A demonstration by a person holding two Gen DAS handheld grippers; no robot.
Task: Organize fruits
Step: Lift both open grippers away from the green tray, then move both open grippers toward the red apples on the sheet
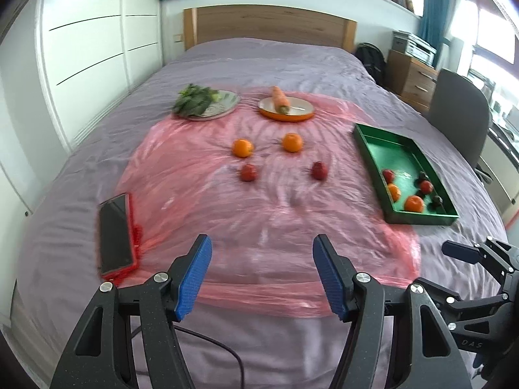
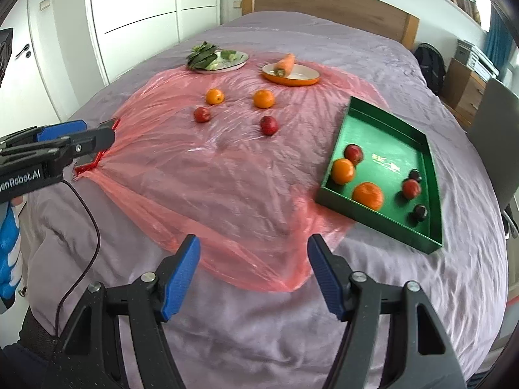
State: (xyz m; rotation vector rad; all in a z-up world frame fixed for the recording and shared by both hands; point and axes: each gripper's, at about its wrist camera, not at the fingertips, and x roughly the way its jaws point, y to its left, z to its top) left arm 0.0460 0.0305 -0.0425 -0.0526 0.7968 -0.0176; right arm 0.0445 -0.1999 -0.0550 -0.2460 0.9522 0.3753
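A wide bed with a wrinkled mauve cover filled the room, its wooden headboard against a white wall. White wardrobe doors stood off to the left of the fingers, and a wooden drawer chest, a grey chair and blue curtains stood off to the right.

A crinkled pink plastic sheet lay spread on the cover, reaching from just under the fingertips out toward the headboard. The left gripper hovered over the sheet's near edge, its blue fingers spread wide and holding nothing. The right gripper hovered beside it, its fingers likewise spread and empty.

Straight ahead of the fingers, two oranges lay loose on the sheet, with two red fruits a little nearer, all apart from one another. Ahead and to the right sat a green tray, already holding two oranges, two red fruits and two dark fruits. Farther out, a grey plate of leafy greens and an orange plate bearing a carrot rested near the sheet's far edge. Just left of the left fingers lay a phone in a red case.
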